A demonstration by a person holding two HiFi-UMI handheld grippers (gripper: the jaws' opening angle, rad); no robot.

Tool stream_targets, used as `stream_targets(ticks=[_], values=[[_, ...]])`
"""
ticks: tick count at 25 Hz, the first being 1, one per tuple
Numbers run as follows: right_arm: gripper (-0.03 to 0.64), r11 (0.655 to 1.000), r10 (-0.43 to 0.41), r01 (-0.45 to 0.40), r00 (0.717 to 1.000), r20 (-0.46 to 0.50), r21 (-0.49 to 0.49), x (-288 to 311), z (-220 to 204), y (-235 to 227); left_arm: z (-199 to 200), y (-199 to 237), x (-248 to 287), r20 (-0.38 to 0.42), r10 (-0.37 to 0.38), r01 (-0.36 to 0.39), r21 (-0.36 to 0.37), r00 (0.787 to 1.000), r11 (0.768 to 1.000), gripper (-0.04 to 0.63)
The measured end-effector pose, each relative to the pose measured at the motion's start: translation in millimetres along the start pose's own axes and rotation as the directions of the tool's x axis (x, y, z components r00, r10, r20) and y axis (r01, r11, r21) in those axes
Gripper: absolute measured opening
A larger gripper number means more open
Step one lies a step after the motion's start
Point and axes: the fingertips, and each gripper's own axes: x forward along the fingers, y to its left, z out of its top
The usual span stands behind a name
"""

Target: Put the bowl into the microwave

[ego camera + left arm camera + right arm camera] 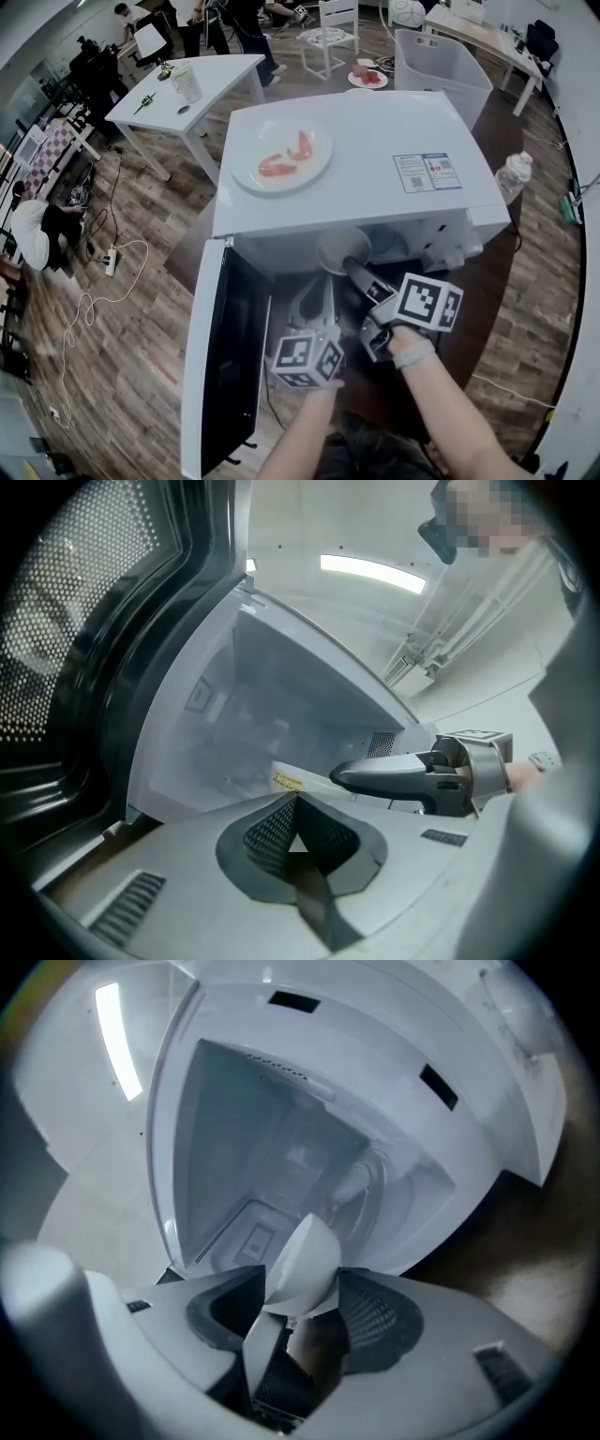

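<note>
The white bowl [343, 249] sits tilted at the front edge of the open microwave [375, 159]. It looks light, stiff, slick and breakable, and is best pinched at the rim. The right tongs [302, 1309] are spread around its wall. The left tongs [296, 844] are pressed together, empty.

Plain white bowl [342, 248], round and empty, opening upward, was at the mouth of the cavity, boxy white microwave [375, 150] stood on a dark surface [502, 291], its dark-windowed door [230, 347] swung wide open to the left.
</note>
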Motion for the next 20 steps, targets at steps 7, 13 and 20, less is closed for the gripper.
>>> stream_targets(ticks=[7, 13, 20], values=[[0.273, 0.978, 0.007, -0.026, 0.996, -0.091, -0.208, -2, -9, 7, 2, 5, 4, 0.001, 0.01, -0.01, -0.008, 1.0, 1.0, 0.0], [0.267, 0.941, -0.042, -0.016, 0.986, -0.163, -0.338, -3, -19, -2, 2, 6, 7, -0.003, 0.005, -0.005, -0.005, 1.0, 1.0, 0.0], [0.167, 0.928, -0.069, 0.008, 0.986, -0.15, -0.372, -5, -18, -4, 3, 4, 9, -0.01, -0.005, 0.005, 0.004, 1.0, 1.0, 0.0]])
